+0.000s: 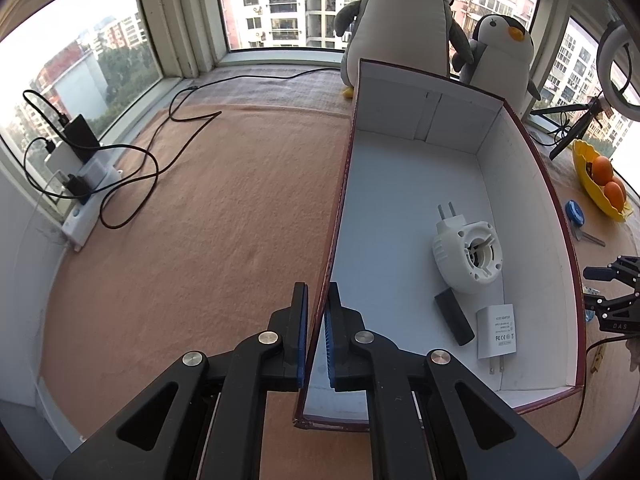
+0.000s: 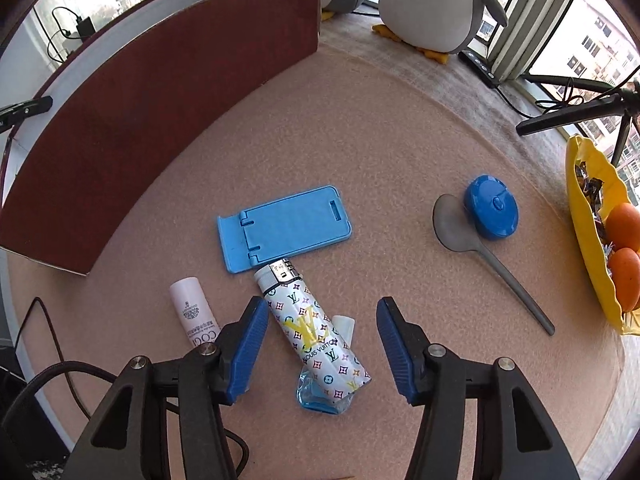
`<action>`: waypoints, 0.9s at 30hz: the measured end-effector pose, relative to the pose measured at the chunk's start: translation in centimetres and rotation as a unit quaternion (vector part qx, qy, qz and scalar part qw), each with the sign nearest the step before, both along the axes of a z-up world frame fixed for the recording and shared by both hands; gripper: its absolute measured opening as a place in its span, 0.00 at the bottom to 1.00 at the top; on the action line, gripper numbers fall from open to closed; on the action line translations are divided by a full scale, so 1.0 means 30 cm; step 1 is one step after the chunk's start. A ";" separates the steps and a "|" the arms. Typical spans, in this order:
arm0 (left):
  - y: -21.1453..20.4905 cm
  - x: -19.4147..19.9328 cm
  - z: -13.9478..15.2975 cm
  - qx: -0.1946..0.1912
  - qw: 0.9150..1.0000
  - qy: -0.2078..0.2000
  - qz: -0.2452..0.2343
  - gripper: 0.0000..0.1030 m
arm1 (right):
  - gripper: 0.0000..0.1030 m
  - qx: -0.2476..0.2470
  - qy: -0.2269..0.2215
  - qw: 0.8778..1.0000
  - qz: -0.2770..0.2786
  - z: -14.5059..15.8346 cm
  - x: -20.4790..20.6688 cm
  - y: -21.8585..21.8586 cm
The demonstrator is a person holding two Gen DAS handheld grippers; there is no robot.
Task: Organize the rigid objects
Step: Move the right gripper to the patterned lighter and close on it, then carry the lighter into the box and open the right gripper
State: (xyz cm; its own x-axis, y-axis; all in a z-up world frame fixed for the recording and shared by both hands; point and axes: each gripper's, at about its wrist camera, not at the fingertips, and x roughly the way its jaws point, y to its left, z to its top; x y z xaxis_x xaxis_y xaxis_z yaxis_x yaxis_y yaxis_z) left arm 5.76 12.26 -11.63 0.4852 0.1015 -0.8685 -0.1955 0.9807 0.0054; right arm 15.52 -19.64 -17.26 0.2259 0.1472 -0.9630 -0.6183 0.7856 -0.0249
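A red box with a white inside stands on the tan mat. My left gripper is shut on its near left wall. Inside lie a white plug-in device, a small black block and a white adapter. In the right wrist view my right gripper hangs open over a patterned lighter, which lies between its fingers with a gap on the right side. Around it lie a blue phone stand, a pink tube, a grey spoon and a round blue case.
The box's red outer wall rises left of the loose items. A yellow bowl with oranges sits at the right edge. Two plush penguins and a tripod stand by the window. A power strip with cables lies far left.
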 end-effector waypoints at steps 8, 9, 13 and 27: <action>0.004 -0.003 -0.003 -0.003 1.000 0.003 0.001 0.09 | 0.33 -0.006 0.013 1.000 0.012 -0.019 0.021 0.018; 0.003 -0.004 -0.004 -0.004 1.000 0.003 0.001 0.13 | 0.30 -0.009 0.014 1.000 0.013 -0.022 0.023 0.019; 0.002 -0.006 -0.005 -0.006 1.000 0.005 0.001 0.15 | 0.26 -0.014 0.013 1.000 0.010 -0.022 0.026 0.020; 0.009 -0.004 -0.014 -0.011 1.000 0.005 0.005 0.15 | 0.20 0.032 -0.002 0.997 -0.072 0.012 0.014 -0.060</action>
State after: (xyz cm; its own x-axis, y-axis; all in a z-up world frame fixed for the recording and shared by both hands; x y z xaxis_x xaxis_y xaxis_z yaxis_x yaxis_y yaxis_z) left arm 5.63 12.53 -12.05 0.4748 0.0872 -0.8758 -0.2047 0.9787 -0.0135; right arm 15.93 -21.44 -16.91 0.2526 0.1746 -0.9517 -0.4996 0.8659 0.0263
